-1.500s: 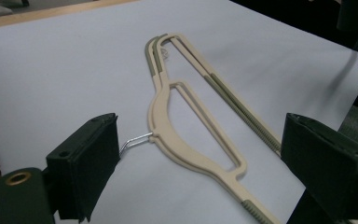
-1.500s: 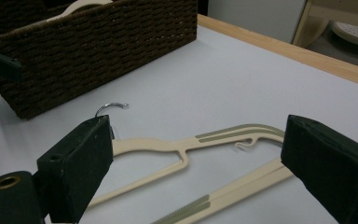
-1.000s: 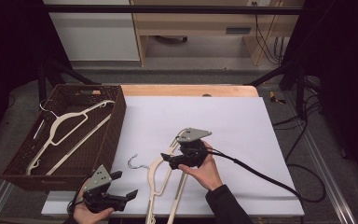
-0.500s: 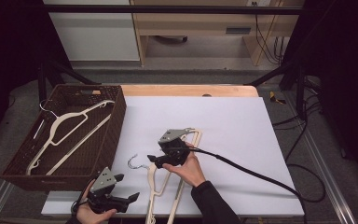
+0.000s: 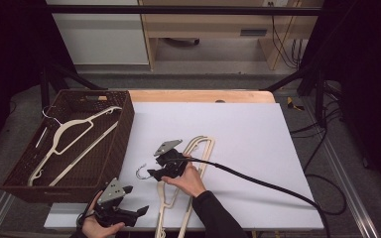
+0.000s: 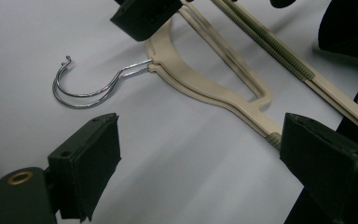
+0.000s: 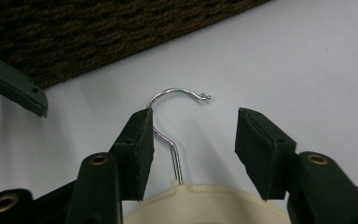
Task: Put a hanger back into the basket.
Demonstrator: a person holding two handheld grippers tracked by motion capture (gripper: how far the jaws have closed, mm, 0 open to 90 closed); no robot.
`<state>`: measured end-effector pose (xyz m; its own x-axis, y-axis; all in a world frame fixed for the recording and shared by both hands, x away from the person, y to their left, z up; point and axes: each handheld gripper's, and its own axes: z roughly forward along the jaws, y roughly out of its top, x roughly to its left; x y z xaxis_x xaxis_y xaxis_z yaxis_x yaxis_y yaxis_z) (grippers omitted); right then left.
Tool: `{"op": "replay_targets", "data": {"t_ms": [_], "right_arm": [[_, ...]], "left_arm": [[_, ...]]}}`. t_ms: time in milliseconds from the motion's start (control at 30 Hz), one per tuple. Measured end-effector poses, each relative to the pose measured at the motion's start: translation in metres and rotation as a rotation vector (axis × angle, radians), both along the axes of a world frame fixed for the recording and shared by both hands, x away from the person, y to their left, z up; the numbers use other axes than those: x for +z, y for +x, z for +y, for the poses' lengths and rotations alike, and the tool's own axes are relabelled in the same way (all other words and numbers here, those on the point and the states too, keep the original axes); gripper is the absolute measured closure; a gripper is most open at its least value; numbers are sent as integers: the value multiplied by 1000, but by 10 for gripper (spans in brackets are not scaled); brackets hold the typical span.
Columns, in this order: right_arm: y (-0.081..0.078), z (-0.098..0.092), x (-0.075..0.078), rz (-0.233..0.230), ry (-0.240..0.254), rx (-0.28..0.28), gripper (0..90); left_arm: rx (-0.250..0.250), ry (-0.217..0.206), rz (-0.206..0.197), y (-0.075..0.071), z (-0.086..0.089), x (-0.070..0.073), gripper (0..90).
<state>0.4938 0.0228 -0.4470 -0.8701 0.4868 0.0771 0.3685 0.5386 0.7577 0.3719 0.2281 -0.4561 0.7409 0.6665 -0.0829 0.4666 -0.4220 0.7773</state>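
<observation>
Two cream hangers lie stacked on the white table sheet, their wire hooks pointing left. My right gripper hovers low over the hangers' neck. Its jaws have just been closing. In the right gripper view the hook's stem stands between the pads, close to the left one, and the right gripper is still open around it. My left gripper rests near the table's front edge, open, with nothing in it. In the left gripper view the hooks and the hanger neck lie ahead of the left gripper.
A dark wicker basket stands at the table's left with another cream hanger inside. The right gripper's black cable trails across the sheet to the right. The basket wall lies just beyond the hook.
My right hand has moved left and down along the hangers to their neck, and its jaws have narrowed around the hook's stem. The left gripper has stayed near the front edge.
</observation>
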Motion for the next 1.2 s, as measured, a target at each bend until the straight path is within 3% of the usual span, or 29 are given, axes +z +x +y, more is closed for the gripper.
{"op": "replay_targets", "data": {"t_ms": [267, 467, 833, 933, 1200], "right_arm": [[1, 11, -14, 24, -85, 29, 578], [2, 13, -22, 58, -115, 45, 682], [5, 15, -26, 83, -114, 62, 815], [6, 14, -26, 90, -114, 94, 860], [9, 12, -26, 104, -103, 129, 886]], "left_arm": [[-2, -2, 12, -1, -1, -1, 119], [-8, 1, 6, 0, -1, -1, 119], [-8, 2, 11, 0, -1, -1, 119], [-9, 2, 14, 0, -1, -1, 119], [-6, -5, 20, 1, -1, -1, 119]]}}
